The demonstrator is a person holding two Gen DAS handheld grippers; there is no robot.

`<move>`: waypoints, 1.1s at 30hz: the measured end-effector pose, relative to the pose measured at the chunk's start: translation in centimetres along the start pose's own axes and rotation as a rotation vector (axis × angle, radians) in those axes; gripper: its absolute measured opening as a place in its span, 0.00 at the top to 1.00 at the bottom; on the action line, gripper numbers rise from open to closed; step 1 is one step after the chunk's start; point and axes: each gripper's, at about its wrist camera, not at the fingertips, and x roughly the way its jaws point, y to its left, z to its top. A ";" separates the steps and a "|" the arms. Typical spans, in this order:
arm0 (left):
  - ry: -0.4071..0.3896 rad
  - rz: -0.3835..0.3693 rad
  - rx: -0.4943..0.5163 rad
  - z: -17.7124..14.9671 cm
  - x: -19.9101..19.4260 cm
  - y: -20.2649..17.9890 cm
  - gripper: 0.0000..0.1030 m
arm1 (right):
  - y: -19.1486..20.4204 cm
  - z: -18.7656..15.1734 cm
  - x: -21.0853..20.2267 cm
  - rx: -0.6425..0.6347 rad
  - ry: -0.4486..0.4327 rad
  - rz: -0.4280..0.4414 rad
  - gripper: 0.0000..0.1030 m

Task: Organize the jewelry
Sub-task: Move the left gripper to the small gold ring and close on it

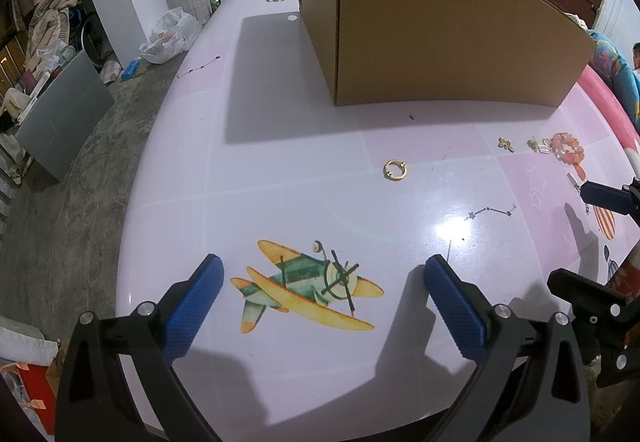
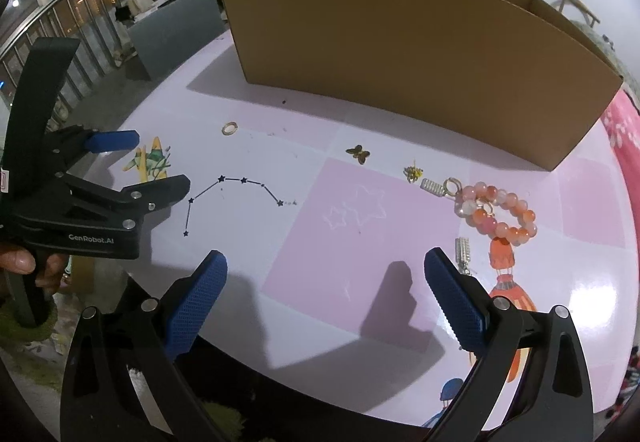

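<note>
Both tongs, left [image 1: 322,296] and right [image 2: 326,294], gape empty. Ring [image 1: 395,169], bracelet [image 2: 500,212] lie loose before the box [image 2: 400,42], likely their destination.

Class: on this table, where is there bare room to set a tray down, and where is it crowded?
Free: the stretch between the ring, the box and the table's left edge. Crowded: the right side, where the butterfly, small charms and bead bracelet lie close together.
</note>
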 end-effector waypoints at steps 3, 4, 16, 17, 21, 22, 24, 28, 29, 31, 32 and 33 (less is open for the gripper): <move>0.000 0.000 0.000 0.0 0.0 0.0 0.04 | -0.1 -0.2 -0.1 -0.002 -0.002 0.000 0.08; 0.000 0.000 0.000 0.0 0.0 0.0 0.04 | -0.1 -0.2 -0.2 -0.004 -0.002 0.000 0.08; 0.000 0.006 0.006 0.1 0.0 -0.1 0.04 | -0.5 -0.4 -0.6 0.002 -0.031 0.008 0.09; 0.000 0.011 0.008 0.1 -0.1 -0.1 0.04 | -0.6 -0.4 -0.8 0.002 -0.038 0.008 0.09; -0.042 -0.007 0.027 0.1 -0.8 -0.6 0.05 | -0.9 -0.6 -1.6 -0.002 -0.066 0.005 0.11; -0.063 -0.022 0.027 0.2 -1.2 -0.8 0.05 | -1.0 -0.6 -1.7 -0.002 -0.074 0.006 0.11; -0.085 -0.046 0.025 0.3 -1.6 -0.9 0.06 | -1.2 -0.7 -2.0 0.001 -0.091 0.012 0.12; -0.136 -0.108 0.021 0.6 -2.4 -1.3 0.16 | -1.6 -0.9 -2.2 0.015 -0.102 0.019 0.17; -0.142 -0.118 0.024 0.6 -2.5 -1.4 0.22 | -1.8 -0.9 -2.2 0.019 -0.103 0.020 0.18; -0.150 -0.139 0.033 0.7 -2.5 -1.6 0.28 | -2.0 -0.8 -2.3 0.023 -0.108 0.021 0.20; -0.150 -0.149 0.038 0.8 -2.3 -1.7 0.34 | -2.1 -0.8 -2.3 0.026 -0.109 0.022 0.20; -0.148 -0.158 0.041 1.0 -2.2 -1.9 0.37 | -2.2 -0.7 -2.3 0.028 -0.110 0.024 0.21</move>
